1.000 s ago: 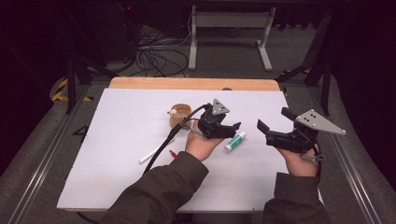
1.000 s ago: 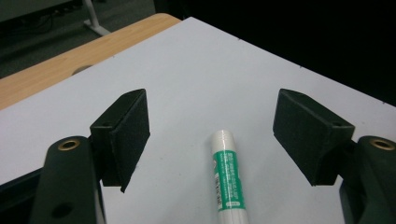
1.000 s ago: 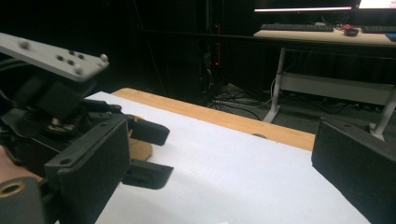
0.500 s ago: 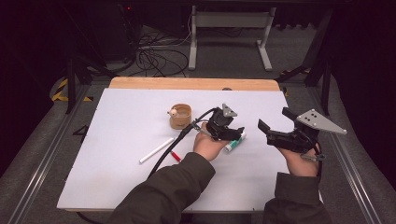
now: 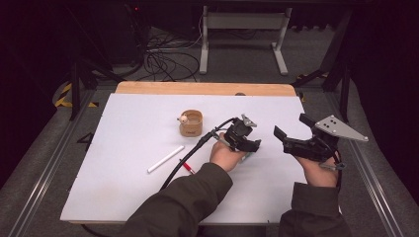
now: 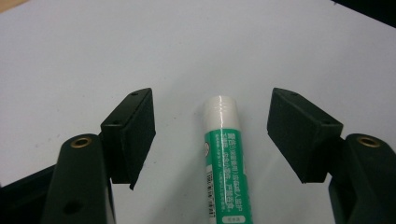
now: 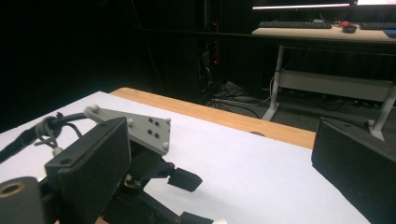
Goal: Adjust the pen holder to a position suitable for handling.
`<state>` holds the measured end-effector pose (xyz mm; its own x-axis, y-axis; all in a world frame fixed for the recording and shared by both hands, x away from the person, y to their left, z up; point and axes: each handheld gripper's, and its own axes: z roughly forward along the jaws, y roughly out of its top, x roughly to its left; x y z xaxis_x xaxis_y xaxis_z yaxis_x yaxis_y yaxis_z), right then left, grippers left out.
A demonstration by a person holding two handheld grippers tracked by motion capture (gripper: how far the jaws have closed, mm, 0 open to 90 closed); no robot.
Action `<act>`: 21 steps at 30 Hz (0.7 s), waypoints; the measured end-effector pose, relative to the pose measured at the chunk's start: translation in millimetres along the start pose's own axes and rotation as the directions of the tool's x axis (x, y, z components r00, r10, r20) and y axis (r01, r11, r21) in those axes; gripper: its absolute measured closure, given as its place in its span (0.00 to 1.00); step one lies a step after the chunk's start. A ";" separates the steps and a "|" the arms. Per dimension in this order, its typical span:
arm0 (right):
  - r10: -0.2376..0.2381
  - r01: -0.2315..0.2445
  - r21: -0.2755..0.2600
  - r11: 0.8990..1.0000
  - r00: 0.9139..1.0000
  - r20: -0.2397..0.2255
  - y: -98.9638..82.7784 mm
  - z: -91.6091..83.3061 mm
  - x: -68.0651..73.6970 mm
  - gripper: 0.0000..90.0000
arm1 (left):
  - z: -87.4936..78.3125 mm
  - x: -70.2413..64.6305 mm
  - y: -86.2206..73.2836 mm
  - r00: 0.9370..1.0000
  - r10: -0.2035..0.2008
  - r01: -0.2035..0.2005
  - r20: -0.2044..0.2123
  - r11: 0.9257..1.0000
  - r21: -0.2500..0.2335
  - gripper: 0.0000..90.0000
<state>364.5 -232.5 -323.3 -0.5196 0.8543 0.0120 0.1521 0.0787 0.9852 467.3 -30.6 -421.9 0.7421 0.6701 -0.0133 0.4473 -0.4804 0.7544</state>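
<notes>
The glue stick (image 6: pixel 223 168) lay flat on the white sheet (image 5: pixel 128 148), near the middle of the table and slightly right of centre, and in the left gripper view it was seen between the 2 pads of the left gripper (image 6: pixel 217 135) with its white cap pointing away from the camera. Its long axis ran along the line of the jaws, so the pads (image 6: pixel 133 133) faced its 2 long sides squarely. Bare sheet showed on both sides of the tube, wider on the right: the jaws had just been closing but were spread and pressed on nothing. In the high view the left gripper (image 5: pixel 245 139) was tipped down over that spot, with the stick mostly hidden beneath it. The right gripper (image 5: pixel 292 139) was held off the sheet farther right, jaws apart and empty, so the left hand was judged much the nearer. A small shift to the right would likely centre the tube before the pinch. The wooden cup (image 5: pixel 190 122) and a white pen (image 5: pixel 165 159) lay well apart to the left.
</notes>
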 end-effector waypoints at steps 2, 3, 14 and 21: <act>0.002 -0.002 0.000 1.000 1.000 0.001 0.2 0.0 -0.2 0.06 | 2.6 0.1 -0.6 1.000 -0.002 0.002 -0.001 1.000 0.009 0.38; 0.002 -0.002 0.000 1.000 1.000 0.001 0.1 0.1 -0.4 0.06 | 6.4 0.1 -1.3 1.000 -0.004 0.004 -0.001 1.000 0.019 0.38; 0.007 -0.007 0.004 1.000 1.000 -0.002 0.2 0.4 -1.2 0.06 | 25.9 -4.0 -2.9 1.000 -0.010 0.009 0.005 0.998 0.068 0.42; 0.010 -0.010 0.007 1.000 1.000 -0.004 0.3 0.2 -1.8 0.06 | 37.0 -6.3 -2.1 1.000 -0.027 0.026 0.009 0.994 0.105 0.44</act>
<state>365.7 -233.9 -323.1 -0.5217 0.8528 0.0231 0.1631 0.0731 0.9839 480.2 -54.8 -447.7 0.7344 0.6775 -0.0393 0.5162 -0.5201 0.6805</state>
